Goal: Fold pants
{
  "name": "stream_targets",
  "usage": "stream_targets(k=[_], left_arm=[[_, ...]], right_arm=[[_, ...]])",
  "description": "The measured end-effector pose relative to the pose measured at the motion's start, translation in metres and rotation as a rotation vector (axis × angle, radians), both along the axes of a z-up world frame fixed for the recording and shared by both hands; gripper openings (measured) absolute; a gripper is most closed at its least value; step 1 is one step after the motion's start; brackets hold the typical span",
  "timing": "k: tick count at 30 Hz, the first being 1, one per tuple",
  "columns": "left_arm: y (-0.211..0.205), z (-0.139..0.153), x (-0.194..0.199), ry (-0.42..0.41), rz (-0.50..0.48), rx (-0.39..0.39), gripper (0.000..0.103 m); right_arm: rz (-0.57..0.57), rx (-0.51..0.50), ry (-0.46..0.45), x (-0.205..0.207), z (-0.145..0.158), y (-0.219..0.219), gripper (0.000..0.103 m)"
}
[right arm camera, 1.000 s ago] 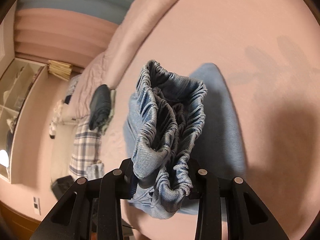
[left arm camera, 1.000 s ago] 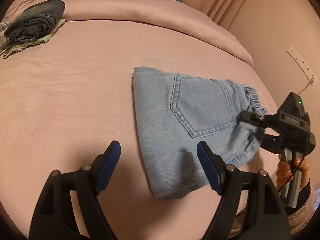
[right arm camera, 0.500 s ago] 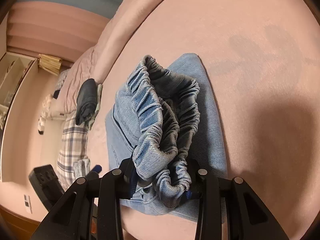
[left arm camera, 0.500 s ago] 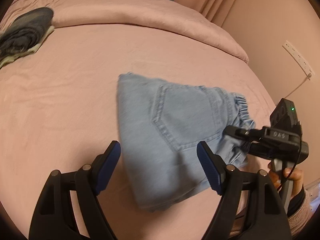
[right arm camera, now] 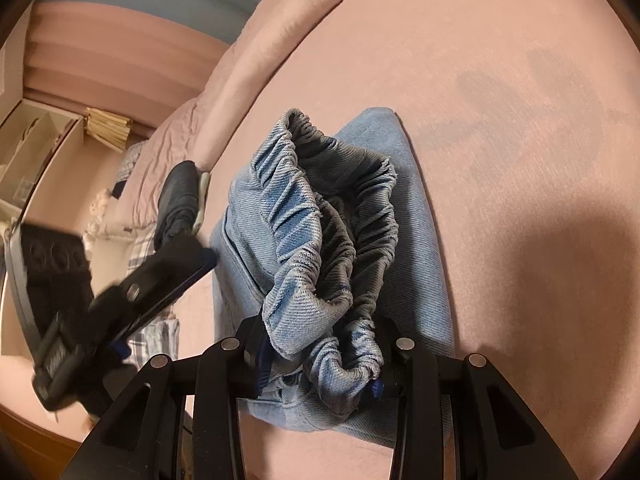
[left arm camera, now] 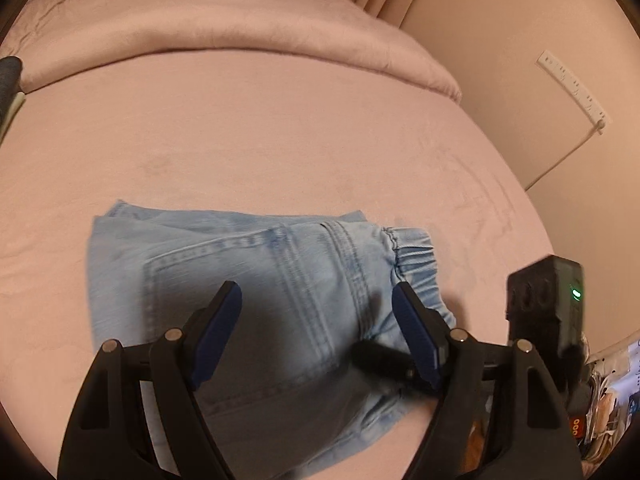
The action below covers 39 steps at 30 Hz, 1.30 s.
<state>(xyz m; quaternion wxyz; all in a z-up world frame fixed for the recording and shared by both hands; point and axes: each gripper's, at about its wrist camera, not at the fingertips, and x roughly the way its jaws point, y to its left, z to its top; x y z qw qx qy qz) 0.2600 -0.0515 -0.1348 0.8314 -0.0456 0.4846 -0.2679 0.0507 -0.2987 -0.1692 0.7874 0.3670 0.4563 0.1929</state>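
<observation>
Light blue denim pants (left arm camera: 256, 280) lie folded on the pink bed, back pocket up, elastic waistband (left arm camera: 416, 256) to the right. My left gripper (left arm camera: 316, 328) is open and hovers just above the pants. My right gripper (right arm camera: 320, 368) is shut on the bunched elastic waistband (right arm camera: 320, 216), which stands up between its fingers. The right gripper also shows in the left wrist view (left arm camera: 544, 304) at the pants' right end. The left gripper shows in the right wrist view (right arm camera: 160, 280) to the left of the pants.
A rolled pink duvet (left arm camera: 224, 40) lies along the far side of the bed. A dark folded garment (right arm camera: 180, 196) sits on the bed farther off. The wall with a power strip (left arm camera: 572, 84) is to the right. Clutter (left arm camera: 608, 392) lies beside the bed's right edge.
The left gripper has moved forward and down over the pants, now close above them. The right gripper keeps its hold on the waistband; the pants have shifted slightly.
</observation>
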Motion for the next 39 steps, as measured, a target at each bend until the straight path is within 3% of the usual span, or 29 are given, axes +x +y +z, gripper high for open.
stream_targets(k=[2,7,12,24,29,39], left_arm=[[-0.012,-0.008,0.006,0.009,-0.001,0.072,0.072],[-0.026,-0.020,0.017,0.049,-0.014,0.127,0.074],[-0.032,-0.024,0.029,0.094,-0.010,0.149,0.078],[-0.042,-0.025,0.035,0.094,-0.008,0.180,0.081],[-0.047,-0.027,0.036,0.089,-0.006,0.197,0.081],[-0.050,-0.026,0.035,0.088,0.009,0.209,0.085]], right_arm=[[0.001,0.001,-0.003,0.000,0.000,0.000,0.037],[0.001,0.012,-0.002,0.000,-0.002,-0.001,0.037],[-0.003,0.030,0.013,-0.004,-0.002,-0.005,0.037],[0.007,0.007,-0.012,-0.015,0.000,-0.005,0.037],[0.024,-0.086,-0.082,-0.021,0.003,0.004,0.037],[0.036,-0.077,-0.126,-0.022,0.000,0.004,0.036]])
